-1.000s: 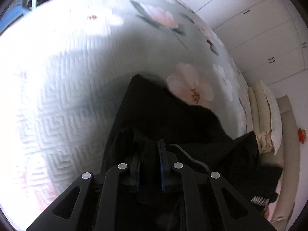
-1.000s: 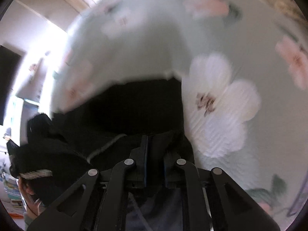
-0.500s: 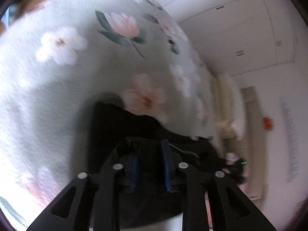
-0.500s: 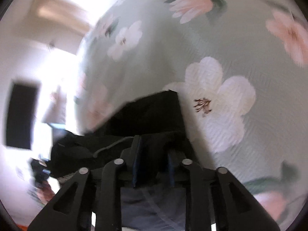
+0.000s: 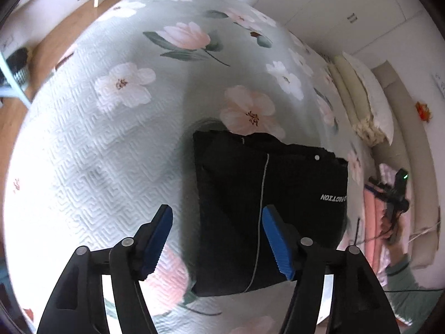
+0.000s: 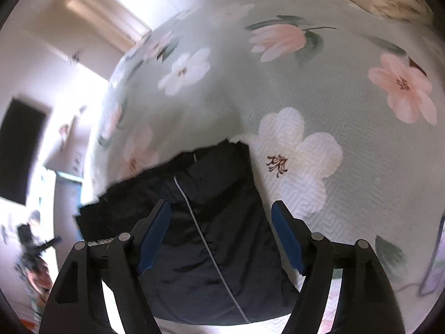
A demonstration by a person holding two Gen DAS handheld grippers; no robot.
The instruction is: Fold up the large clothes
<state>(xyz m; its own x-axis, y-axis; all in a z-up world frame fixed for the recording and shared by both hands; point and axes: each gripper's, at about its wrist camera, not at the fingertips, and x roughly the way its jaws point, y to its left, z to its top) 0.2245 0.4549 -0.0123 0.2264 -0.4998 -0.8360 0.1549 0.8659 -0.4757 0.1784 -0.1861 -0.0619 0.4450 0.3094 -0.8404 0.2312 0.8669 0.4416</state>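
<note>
Left gripper [image 5: 217, 239] and right gripper [image 6: 221, 236] both hang above the bed [image 5: 111, 144], jaws opening and pinching nothing. Below them a folded black garment [image 5: 267, 203] lies flat on the floral bedspread, untouched.

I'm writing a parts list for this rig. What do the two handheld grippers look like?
Both the left gripper and right gripper match: black angular linkage arms with silver round pivot pins, ending in two fingers faced with ribbed blue pads. No cables or markings show.
</note>
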